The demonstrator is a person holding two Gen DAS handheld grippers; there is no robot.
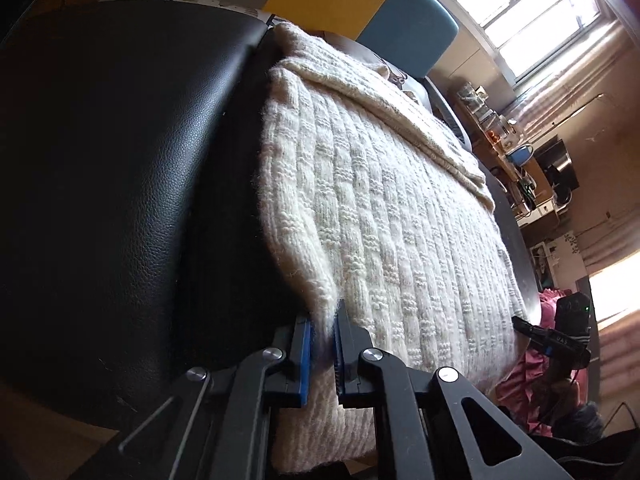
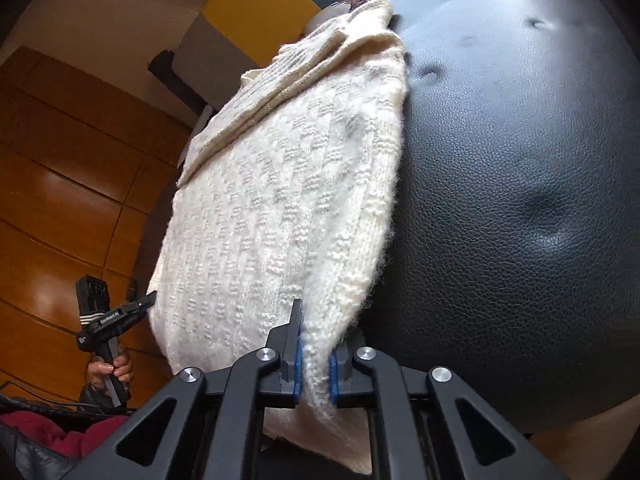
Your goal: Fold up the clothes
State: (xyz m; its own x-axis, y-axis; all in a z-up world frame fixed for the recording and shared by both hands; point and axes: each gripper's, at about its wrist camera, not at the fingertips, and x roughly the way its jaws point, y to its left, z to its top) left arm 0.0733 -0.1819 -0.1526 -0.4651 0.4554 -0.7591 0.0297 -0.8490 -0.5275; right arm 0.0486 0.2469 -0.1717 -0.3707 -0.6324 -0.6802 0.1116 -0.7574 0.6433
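Here, in the left wrist view, the left hand-held gripper (image 1: 323, 326) was clenched on the near corner of a cream knitted sweater (image 1: 384, 216) spread over a black leather seat (image 1: 120, 160); the right hand-held gripper (image 1: 520, 324) met its other near corner. In the right wrist view, the right hand-held gripper (image 2: 316, 344) pinched the sweater's (image 2: 280, 220) near edge beside the seat (image 2: 520, 180), while a hand (image 2: 114, 368) held the left hand-held gripper (image 2: 150, 300).

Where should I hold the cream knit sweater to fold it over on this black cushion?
By the two near hem corners, from the near edge. The cream knit sweater lies flat on the black cushion, hem toward the tools. The left tool and right tool are each shut on a corner, ready to lift and carry toward the far collar end.
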